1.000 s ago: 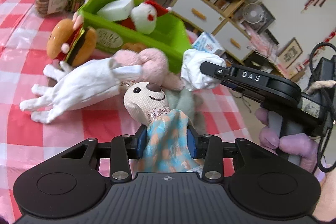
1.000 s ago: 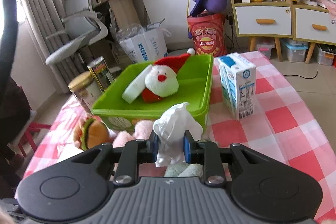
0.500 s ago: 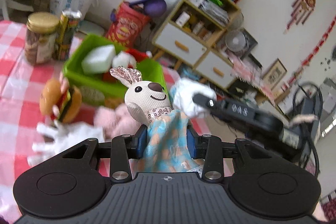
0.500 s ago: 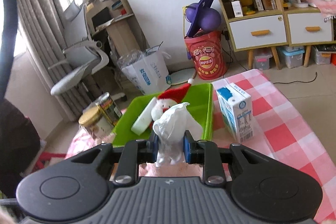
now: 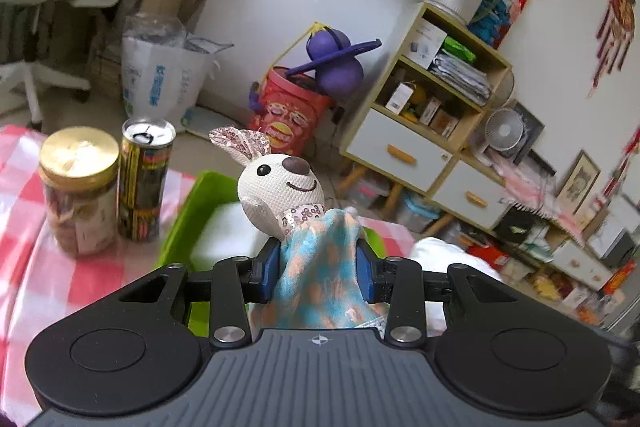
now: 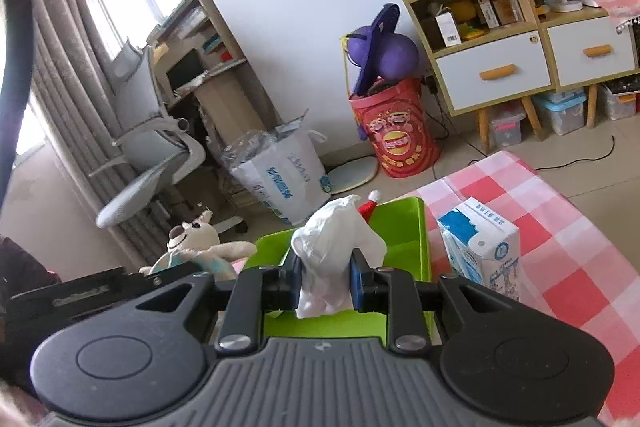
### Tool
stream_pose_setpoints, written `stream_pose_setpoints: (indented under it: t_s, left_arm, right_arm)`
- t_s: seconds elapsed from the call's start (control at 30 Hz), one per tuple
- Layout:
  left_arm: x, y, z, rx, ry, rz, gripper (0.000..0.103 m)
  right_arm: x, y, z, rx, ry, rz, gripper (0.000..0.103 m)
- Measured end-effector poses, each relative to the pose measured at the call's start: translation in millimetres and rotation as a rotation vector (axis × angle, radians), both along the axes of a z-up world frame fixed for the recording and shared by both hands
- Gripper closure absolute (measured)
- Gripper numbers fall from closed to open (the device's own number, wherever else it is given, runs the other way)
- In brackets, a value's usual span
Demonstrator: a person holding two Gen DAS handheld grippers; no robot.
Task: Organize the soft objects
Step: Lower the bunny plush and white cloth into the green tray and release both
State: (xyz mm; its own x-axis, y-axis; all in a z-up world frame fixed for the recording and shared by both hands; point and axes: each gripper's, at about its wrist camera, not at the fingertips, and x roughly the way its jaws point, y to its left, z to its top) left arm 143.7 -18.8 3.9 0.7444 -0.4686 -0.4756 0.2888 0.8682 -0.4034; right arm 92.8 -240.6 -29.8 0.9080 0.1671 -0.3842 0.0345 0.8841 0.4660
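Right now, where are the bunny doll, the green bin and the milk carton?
bunny doll [image 5: 280, 187]: left wrist view, on its cream face.
green bin [image 6: 424, 247]: right wrist view, on its right wall.
milk carton [image 6: 486, 247]: right wrist view, on its front face.

A cream bunny doll [image 5: 280, 187] with sequined ears and a blue floral dress is held upright above the green bin [image 6: 404, 223]. A crumpled white cloth [image 6: 332, 251] is held over it.

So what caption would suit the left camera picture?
Left tool clamps a plush rabbit by its blue dress above the green bin on a checked table.
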Motion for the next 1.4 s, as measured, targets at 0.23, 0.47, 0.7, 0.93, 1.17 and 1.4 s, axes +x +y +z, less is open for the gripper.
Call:
stream_pose_setpoints:
  t_s: [0.23,0.47,0.7,0.93,1.17,1.4]
  left_arm:
    - [28.1,-8.3,-43.8,0.076,0.055,0.004,0.064]
    - [39.6,-14.9,-63.6,0.141,0.122,0.026,0.064]
    - [40.6,-19.4,-71.2,0.173,0.155,0.041,0.063]
    - [39.5,-21.7,-69.4,0.177,0.148,0.048,0.059]
    - [35.5,-23.2,-58.5,0.174,0.108,0.041,0.041]
    - [23.0,-22.4,-43.2,0.168,0.066,0.019,0.025]
  right_arm:
    - [20.5,9.3,-23.8,-0.091,0.082,-0.032,0.089]
    - [25.8,12.4,-37.5,-0.137,0.138,-0.026,0.089]
    - [25.1,19.4,-42.0,-0.165,0.161,-0.002,0.089]
    - [24.3,15.0,-40.6,-0.167,0.169,-0.003,0.089]
    - [19.6,11.1,-33.7,-0.145,0.161,0.009,0.075]
    - [6.5,4.0,-16.4,-0.119,0.133,-0.01,0.056]
